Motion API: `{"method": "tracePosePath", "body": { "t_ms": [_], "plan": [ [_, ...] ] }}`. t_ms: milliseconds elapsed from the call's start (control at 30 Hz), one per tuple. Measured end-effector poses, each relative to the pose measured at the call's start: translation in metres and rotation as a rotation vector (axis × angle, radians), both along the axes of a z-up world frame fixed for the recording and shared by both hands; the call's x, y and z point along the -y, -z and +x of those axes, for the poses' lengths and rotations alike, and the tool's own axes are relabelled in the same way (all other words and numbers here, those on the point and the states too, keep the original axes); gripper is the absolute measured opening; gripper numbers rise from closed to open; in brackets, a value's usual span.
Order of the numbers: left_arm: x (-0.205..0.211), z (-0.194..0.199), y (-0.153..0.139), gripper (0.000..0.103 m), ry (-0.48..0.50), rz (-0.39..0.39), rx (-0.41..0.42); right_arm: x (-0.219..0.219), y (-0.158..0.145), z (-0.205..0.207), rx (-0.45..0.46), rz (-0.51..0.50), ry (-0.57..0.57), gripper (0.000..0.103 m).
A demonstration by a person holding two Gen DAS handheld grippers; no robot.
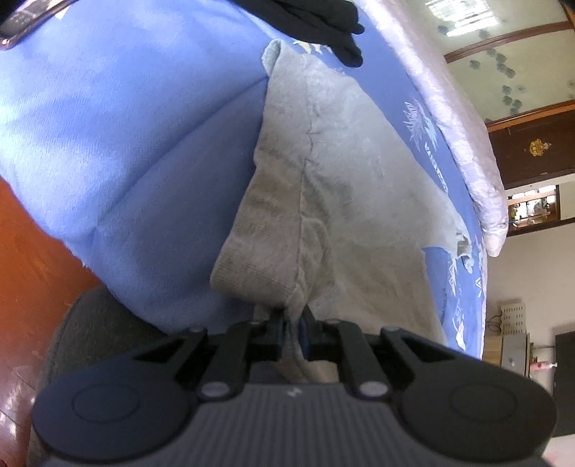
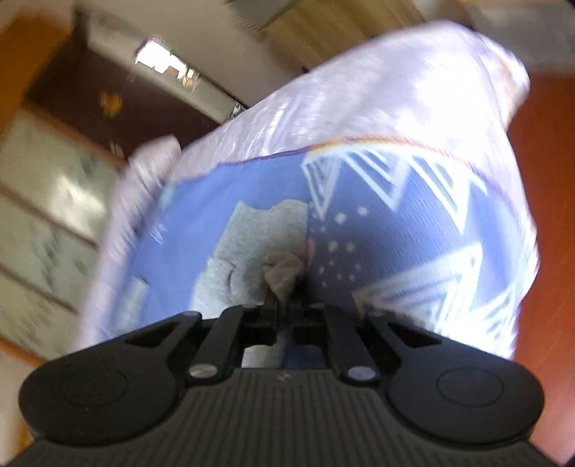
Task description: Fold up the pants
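Grey fleece pants [image 1: 323, 172] lie spread on a blue bed cover [image 1: 125, 143], ribbed waistband toward me. My left gripper [image 1: 293, 323] is shut on the waistband corner, cloth pinched between its fingers. In the blurred right wrist view, my right gripper [image 2: 285, 305] is shut on a bunched end of the pants [image 2: 258, 244], which trail away over the blue patterned cover [image 2: 413, 233].
A black garment [image 1: 323, 21] lies at the far end of the bed. A pale lilac quilt [image 1: 449, 107] runs along the bed's edge; it also shows in the right wrist view [image 2: 377, 89]. A phone [image 1: 25, 21] lies top left. Orange wooden floor [image 1: 32, 269] is beside the bed.
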State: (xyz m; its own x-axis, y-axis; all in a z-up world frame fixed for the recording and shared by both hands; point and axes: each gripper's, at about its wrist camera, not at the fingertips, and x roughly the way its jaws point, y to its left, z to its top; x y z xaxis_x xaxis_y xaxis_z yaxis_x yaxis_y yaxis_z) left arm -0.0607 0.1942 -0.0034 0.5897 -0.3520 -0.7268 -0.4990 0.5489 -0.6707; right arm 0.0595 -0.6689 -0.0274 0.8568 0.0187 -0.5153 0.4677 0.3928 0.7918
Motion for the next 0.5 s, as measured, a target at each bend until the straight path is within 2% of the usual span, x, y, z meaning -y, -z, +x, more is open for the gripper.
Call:
{"method": "tracePosePath", "body": {
  "t_ms": [100,200,233,333,400,433,500],
  "plan": [
    [0.0,-0.004,0.003,0.011,-0.002,0.002,0.0,0.002,0.0,-0.004,0.023,0.02,0.0,0.026],
    [0.004,0.0,0.006,0.013,-0.006,0.0,-0.007,-0.018,-0.011,-0.003,0.043,-0.004,-0.032,0.046],
    [0.004,0.001,0.006,0.017,-0.005,-0.001,-0.008,-0.023,-0.013,-0.004,0.047,-0.009,-0.046,0.05],
    [0.002,0.003,0.007,0.019,-0.011,-0.012,-0.008,-0.039,-0.019,-0.002,0.036,-0.044,-0.074,0.05],
    [0.001,0.003,0.007,0.014,-0.015,-0.021,-0.001,-0.048,-0.018,0.001,0.026,-0.072,-0.08,0.05],
    [0.0,0.002,0.007,0.01,-0.015,-0.024,0.003,-0.051,-0.019,0.004,0.011,-0.096,-0.083,0.04],
    [-0.003,0.002,0.003,0.009,-0.025,-0.043,0.023,-0.058,-0.023,0.015,-0.054,-0.147,-0.094,0.006]
  ]
}}
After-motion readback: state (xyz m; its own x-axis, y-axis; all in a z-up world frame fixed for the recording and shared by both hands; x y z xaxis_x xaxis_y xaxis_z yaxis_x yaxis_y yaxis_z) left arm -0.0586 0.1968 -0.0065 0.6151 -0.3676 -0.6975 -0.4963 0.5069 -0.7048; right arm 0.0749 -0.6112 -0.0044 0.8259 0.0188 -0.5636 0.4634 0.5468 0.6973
